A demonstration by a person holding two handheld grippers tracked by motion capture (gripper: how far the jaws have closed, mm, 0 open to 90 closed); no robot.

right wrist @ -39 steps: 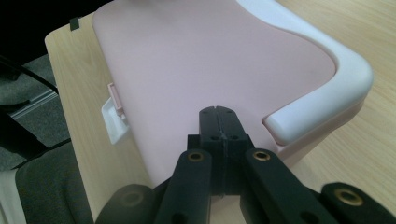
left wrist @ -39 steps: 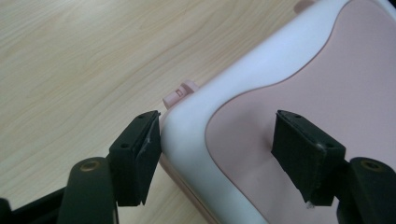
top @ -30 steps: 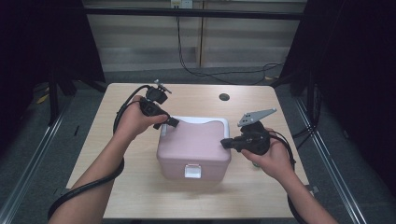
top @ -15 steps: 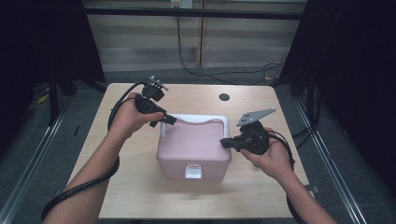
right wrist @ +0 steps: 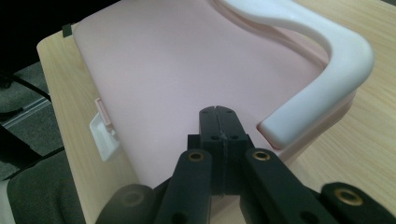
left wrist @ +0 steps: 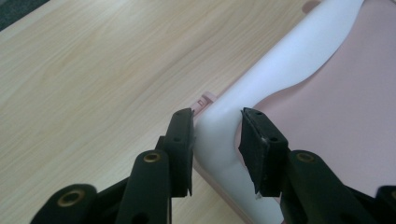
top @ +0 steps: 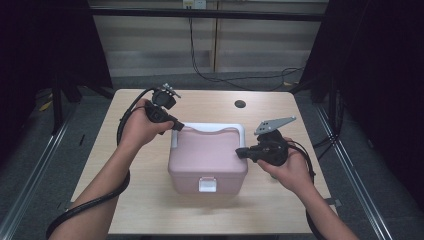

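One pink box (top: 207,157) with white handle (left wrist: 261,88) sitting on worktop (top: 125,200); I'm holding left tongs (left wrist: 217,135) apart astride handle corner, right tongs (right wrist: 218,119) together above lid.

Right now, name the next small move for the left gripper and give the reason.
Probably close the left gripper: its open jaws already straddle the corner of the white handle on the pink box, while the shut right gripper rests on the lid.
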